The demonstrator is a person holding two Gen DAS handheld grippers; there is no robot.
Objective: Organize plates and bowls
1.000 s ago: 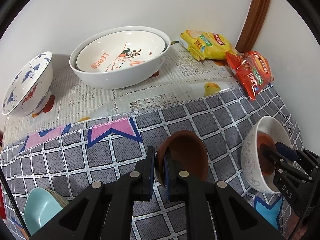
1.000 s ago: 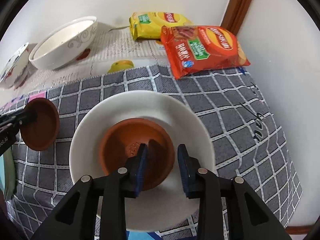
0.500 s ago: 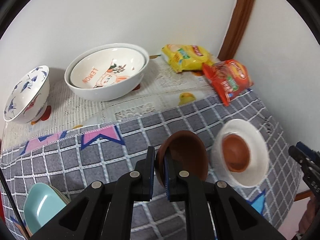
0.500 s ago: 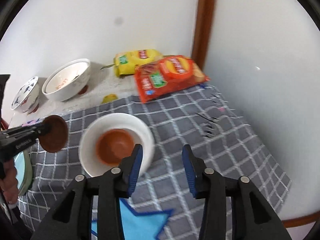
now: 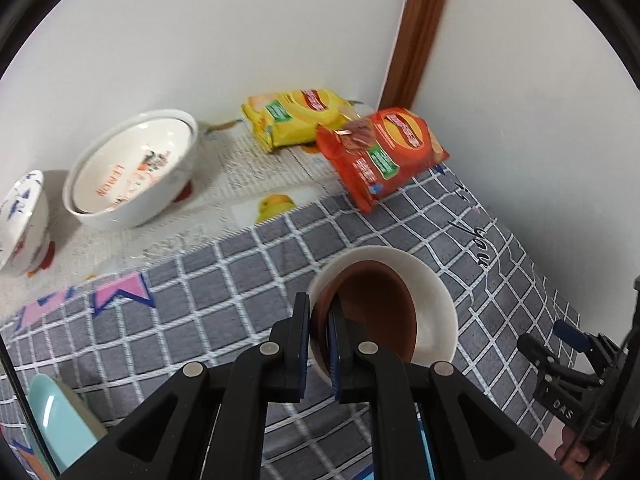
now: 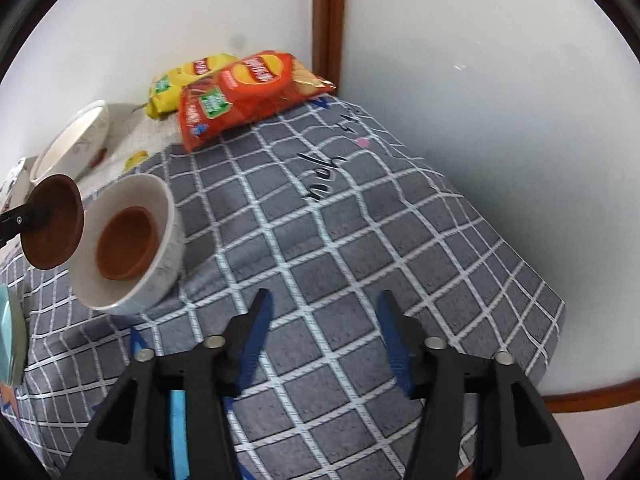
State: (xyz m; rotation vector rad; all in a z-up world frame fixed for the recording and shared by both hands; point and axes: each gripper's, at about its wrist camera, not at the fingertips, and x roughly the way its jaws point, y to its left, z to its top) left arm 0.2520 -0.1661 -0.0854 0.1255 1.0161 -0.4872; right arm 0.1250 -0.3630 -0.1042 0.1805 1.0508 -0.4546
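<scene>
Open room: bare checked cloth (image 6: pixel 360 240) toward the bench's right edge.
Left tool (image 5: pixel 319 334): clamped on a brown saucer's (image 5: pixel 376 312) rim, above the white bowl (image 6: pixel 132 240).
Right tool (image 6: pixel 324 340): jaws just opened wide, nothing between.
White bowl: mid-bench, holding another brown saucer (image 6: pixel 126 242).

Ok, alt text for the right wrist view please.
The open right gripper hovers empty over a grey checked cloth. To its left a white bowl holds a brown dish, and the left gripper's fingers hold a second brown dish beside it. Two snack bags lie by the wall.
</scene>
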